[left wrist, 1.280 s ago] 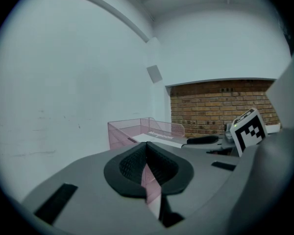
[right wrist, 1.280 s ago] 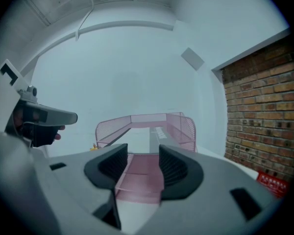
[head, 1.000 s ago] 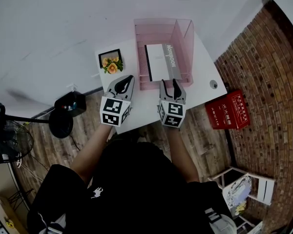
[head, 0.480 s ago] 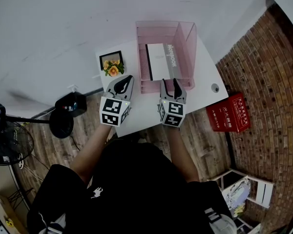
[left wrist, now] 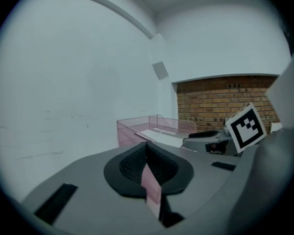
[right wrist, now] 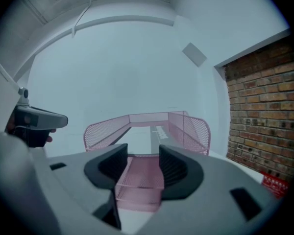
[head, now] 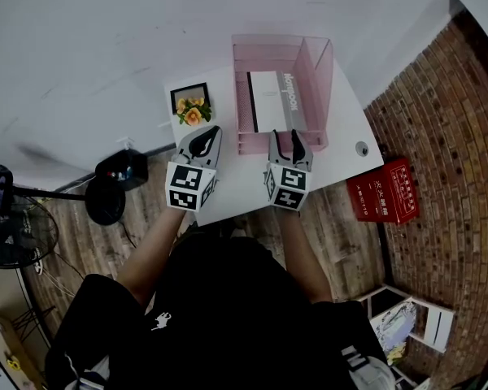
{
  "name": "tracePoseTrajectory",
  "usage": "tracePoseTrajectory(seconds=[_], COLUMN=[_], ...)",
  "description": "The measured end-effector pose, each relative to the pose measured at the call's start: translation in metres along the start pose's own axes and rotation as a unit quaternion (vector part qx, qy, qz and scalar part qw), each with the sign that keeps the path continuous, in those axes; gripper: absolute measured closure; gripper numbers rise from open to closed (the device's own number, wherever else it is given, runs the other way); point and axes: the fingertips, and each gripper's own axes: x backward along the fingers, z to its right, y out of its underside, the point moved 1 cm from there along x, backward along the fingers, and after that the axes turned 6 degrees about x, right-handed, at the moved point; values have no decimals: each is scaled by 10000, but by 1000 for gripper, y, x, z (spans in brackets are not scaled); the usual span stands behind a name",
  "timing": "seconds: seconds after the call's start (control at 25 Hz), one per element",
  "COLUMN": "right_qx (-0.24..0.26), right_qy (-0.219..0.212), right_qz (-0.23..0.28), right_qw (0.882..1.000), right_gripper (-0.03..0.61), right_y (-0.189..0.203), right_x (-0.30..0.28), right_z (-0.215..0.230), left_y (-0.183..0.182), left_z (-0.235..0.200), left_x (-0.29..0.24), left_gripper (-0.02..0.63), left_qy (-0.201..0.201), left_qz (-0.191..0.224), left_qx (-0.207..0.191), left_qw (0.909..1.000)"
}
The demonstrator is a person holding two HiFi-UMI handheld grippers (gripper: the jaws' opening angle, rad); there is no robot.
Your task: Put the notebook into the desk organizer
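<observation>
A pink mesh desk organizer [head: 309,71] stands at the back of the white desk [head: 342,149]. Flat inside it lies the white and grey notebook [head: 270,101], untouched by either gripper. My right gripper [head: 284,136] is open just in front of the organizer's front edge, and the pink mesh [right wrist: 188,129] and the notebook [right wrist: 159,131] show between its jaws. My left gripper [head: 214,131] hovers over the desk to the left of the organizer, shut with nothing in it. From the left gripper [left wrist: 147,146] the organizer [left wrist: 132,129] is seen off to the right.
A framed flower picture [head: 189,104] stands at the desk's left back corner. A small round fitting [head: 361,147] sits near the right edge. On the floor are a red box [head: 384,189], a black stand [head: 106,201] and a fan [head: 8,234].
The head camera has shifted slightly. Both grippers keep their places in front of the organizer, and the notebook has not moved.
</observation>
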Motion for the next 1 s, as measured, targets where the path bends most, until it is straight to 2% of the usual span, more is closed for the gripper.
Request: tracePoseTrajectory(seconds=[0.4,0.52,0.64,0.84,1.0], right_qx=[-271,-329,-355,-322,-347], right_qy=[-175,-188,-126,110,207], right_qz=[348,429,496,584,598], right_qw=[9989,9984,9981,9977,9974], right_gripper=[393,426,463,563,577], right_y=[-12,-15,-18,-23,-30], right_x=[38,56,74,107,136], right_z=[1,1,2,-2,-15], left_y=[9,9,3,-6,-10], left_z=[5,9,14,25,29], left_x=[38,46,52,67,82], left_gripper=[611,611,611,611,611], left_qy=[-157,-87,38,408,767], left_qz=[14,68,198,351,424], left_qx=[-48,-80,-109,-205,-203], left_qw=[9999,9999,9997,9983,9959])
